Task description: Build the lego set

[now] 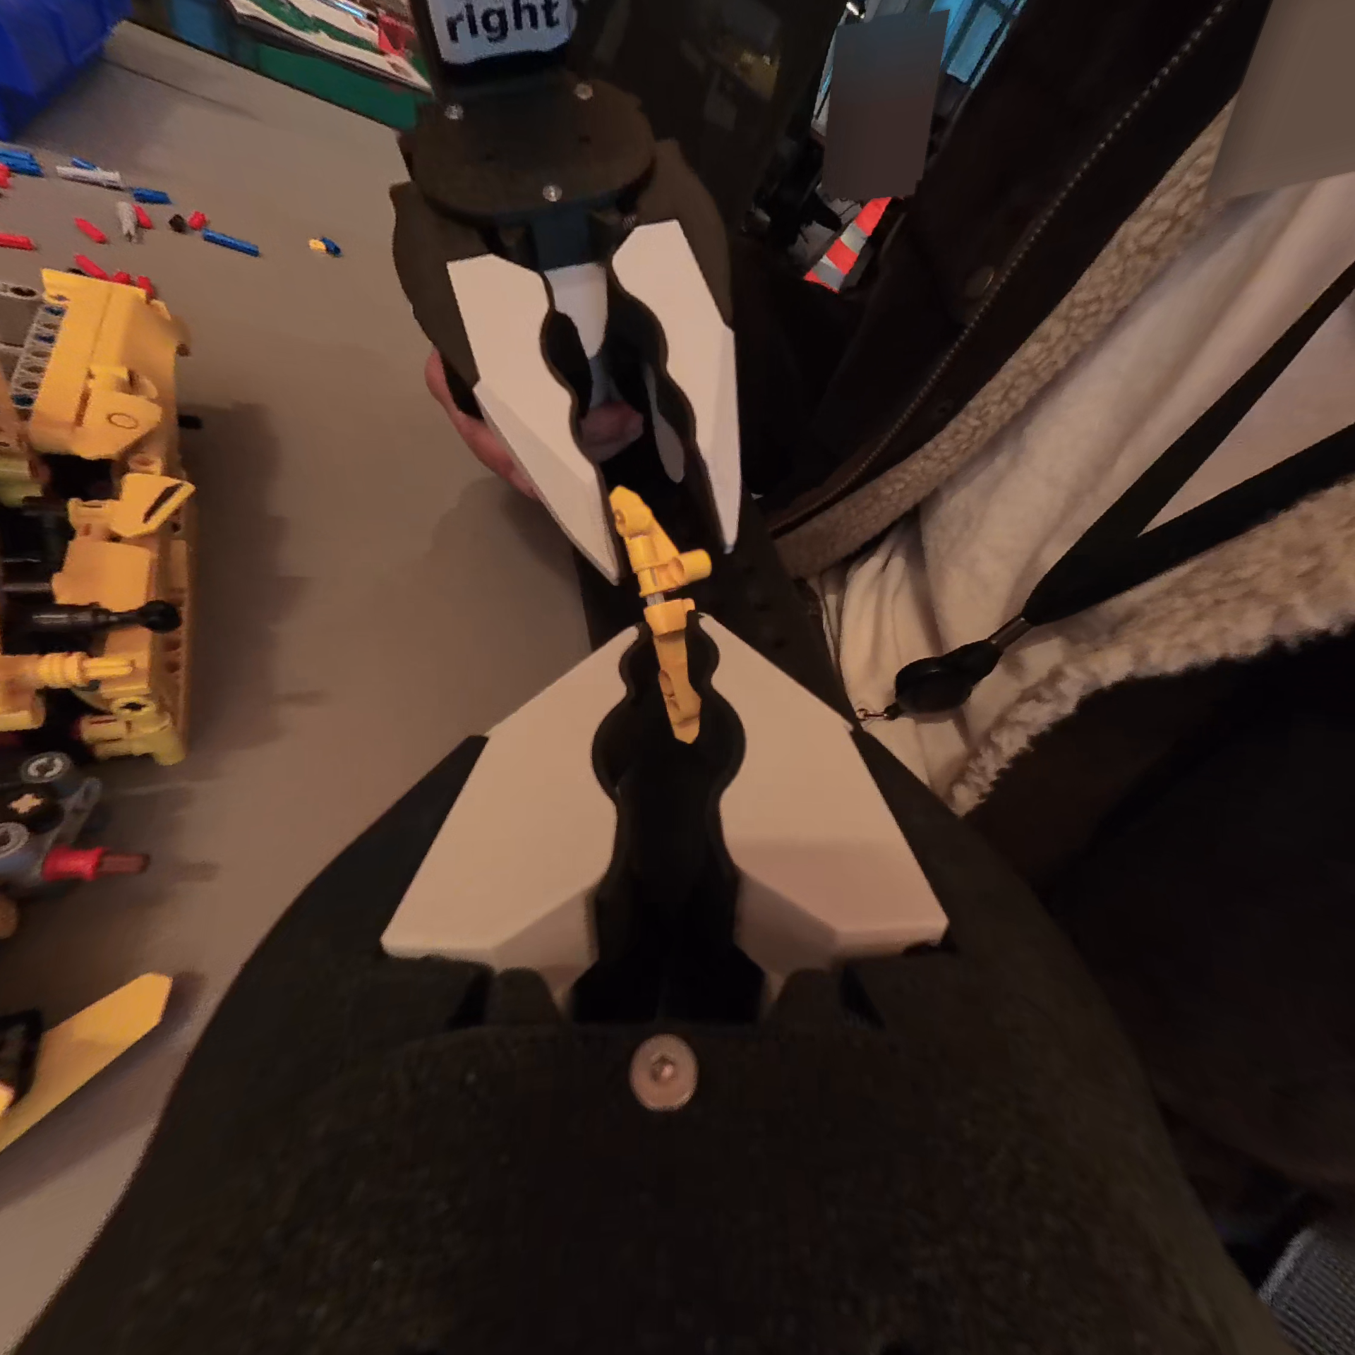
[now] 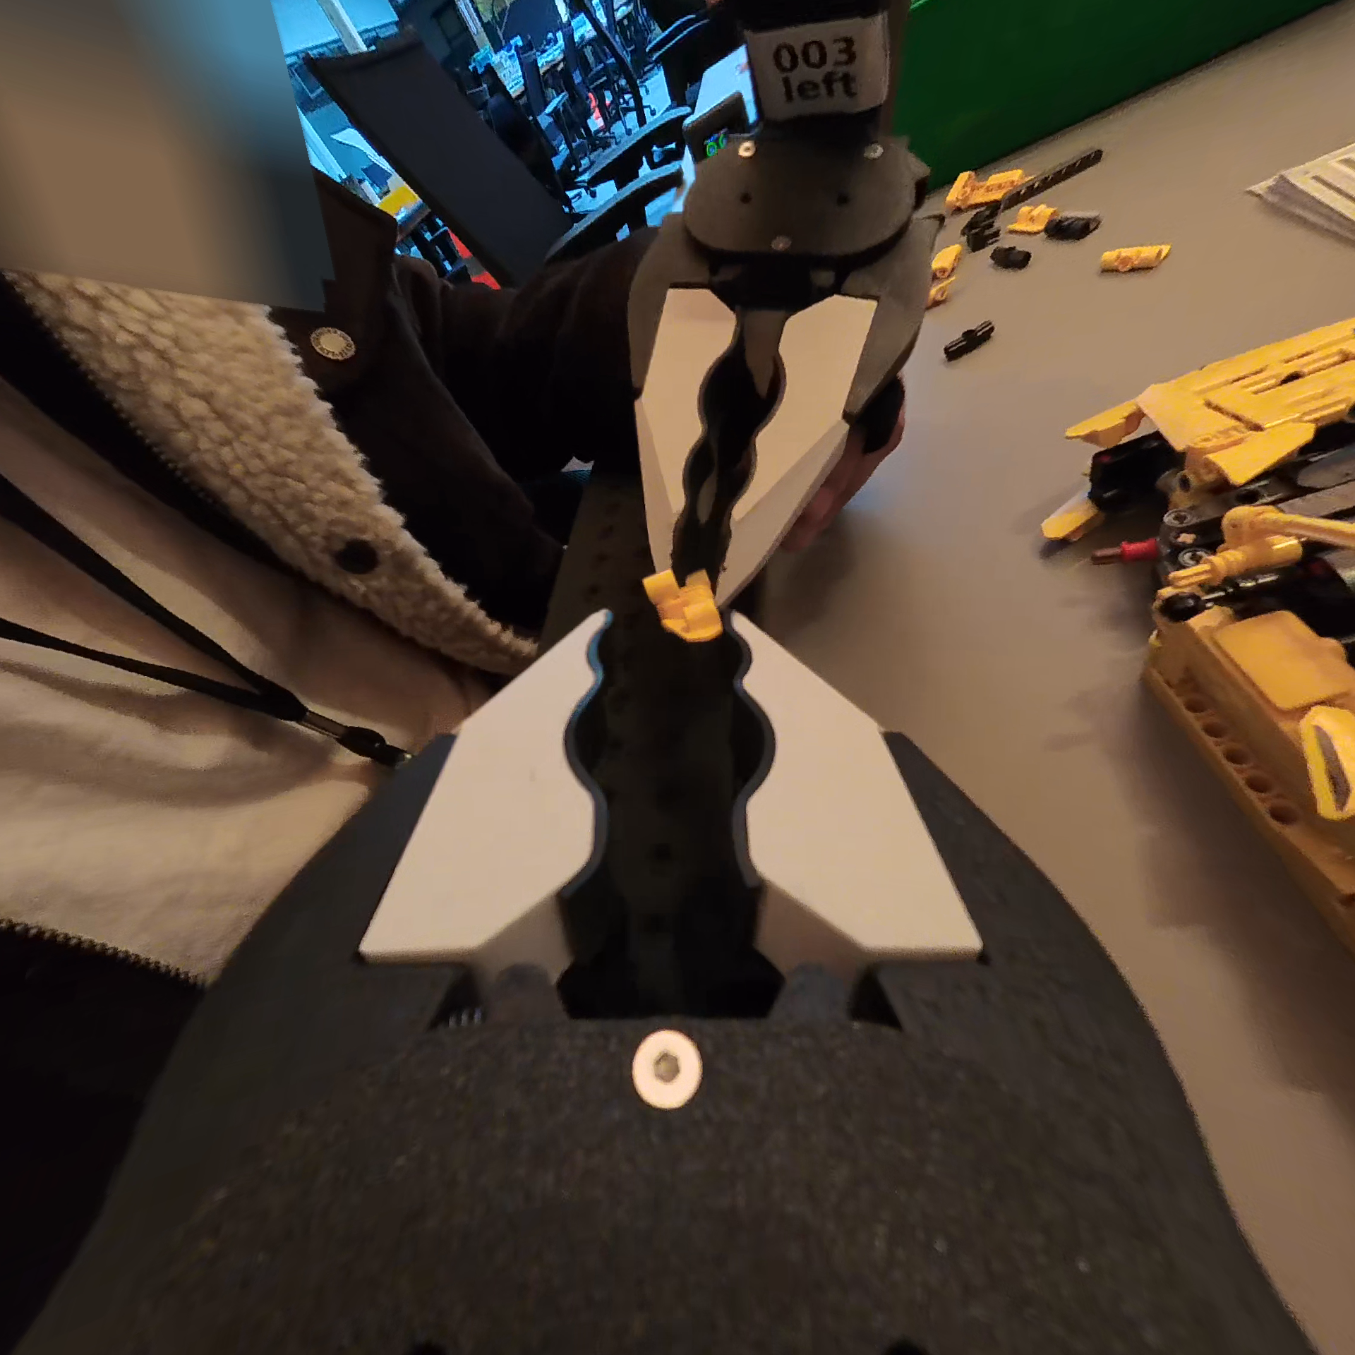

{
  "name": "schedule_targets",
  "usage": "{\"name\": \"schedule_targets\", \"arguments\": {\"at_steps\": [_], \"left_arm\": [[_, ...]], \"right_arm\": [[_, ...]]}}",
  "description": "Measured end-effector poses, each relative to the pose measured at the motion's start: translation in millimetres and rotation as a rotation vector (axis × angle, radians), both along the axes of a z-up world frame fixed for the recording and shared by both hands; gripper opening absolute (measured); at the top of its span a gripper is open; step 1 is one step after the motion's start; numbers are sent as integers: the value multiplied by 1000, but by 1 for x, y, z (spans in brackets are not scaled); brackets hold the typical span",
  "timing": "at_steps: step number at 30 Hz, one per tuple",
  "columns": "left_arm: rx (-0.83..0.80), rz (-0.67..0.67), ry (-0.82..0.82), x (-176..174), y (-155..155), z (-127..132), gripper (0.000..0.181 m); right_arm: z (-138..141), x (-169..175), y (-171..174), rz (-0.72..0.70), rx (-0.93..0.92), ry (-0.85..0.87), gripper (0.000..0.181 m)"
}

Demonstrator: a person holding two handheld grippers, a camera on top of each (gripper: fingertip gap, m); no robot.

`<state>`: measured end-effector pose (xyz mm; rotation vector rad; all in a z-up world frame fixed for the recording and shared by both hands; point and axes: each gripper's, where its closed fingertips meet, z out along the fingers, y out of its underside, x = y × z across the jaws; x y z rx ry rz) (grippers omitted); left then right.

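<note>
Two grippers met tip to tip above the table edge (image 1: 366,513). My left gripper (image 1: 669,623) pinched a slim yellow connector assembly (image 1: 663,586), its long axis running straight toward my right gripper (image 1: 671,546), whose fingers stood spread around its far end. The half-built yellow vehicle (image 1: 103,513) lay well aside among loose pins (image 1: 227,242).

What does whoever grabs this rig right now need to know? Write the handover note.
Left gripper: shut on the small yellow assembly, held in the air in front of the person.
Right gripper: open, its tips either side of the assembly's free end, not yet clamped.
Yellow vehicle model: partly built, lying on the grey table to one side.
Loose pieces: scattered further back on the table.
Left to do: finish the small assembly, fit it to the model, then use up the loose pieces.
</note>
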<state>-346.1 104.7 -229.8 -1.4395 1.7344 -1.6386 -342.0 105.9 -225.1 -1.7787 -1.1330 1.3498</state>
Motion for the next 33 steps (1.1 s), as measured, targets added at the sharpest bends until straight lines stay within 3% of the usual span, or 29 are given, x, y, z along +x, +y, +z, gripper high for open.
{"name": "schedule_targets", "arguments": {"at_steps": [3, 17, 22, 25, 28, 30, 33], "left_arm": [[-5, -21, -1, 0, -4, 0, 8], [32, -58, 24, 8, -16, -7, 8], [-55, -10, -44, 7, -3, 11, 7], [-128, 76, -8, 7, 14, 8, 5], [-265, 199, 45, 11, 37, 4, 6], [-372, 256, 56, 13, 47, 5, 5], [-371, 296, 110, 16, 46, -4, 5]], "right_arm": [[1, 0, 0, -2, 15, -3, 15], [1, -5, -8, 56, 24, -7, 6], [18, 4, 7, -50, 75, 72, 5], [12, 7, 24, -153, 210, 16, 39], [-8, 4, 42, -254, 475, -168, 74], [-12, 5, 53, -341, 572, -276, 78], [-8, 6, 58, -388, 618, -308, 86]]}}
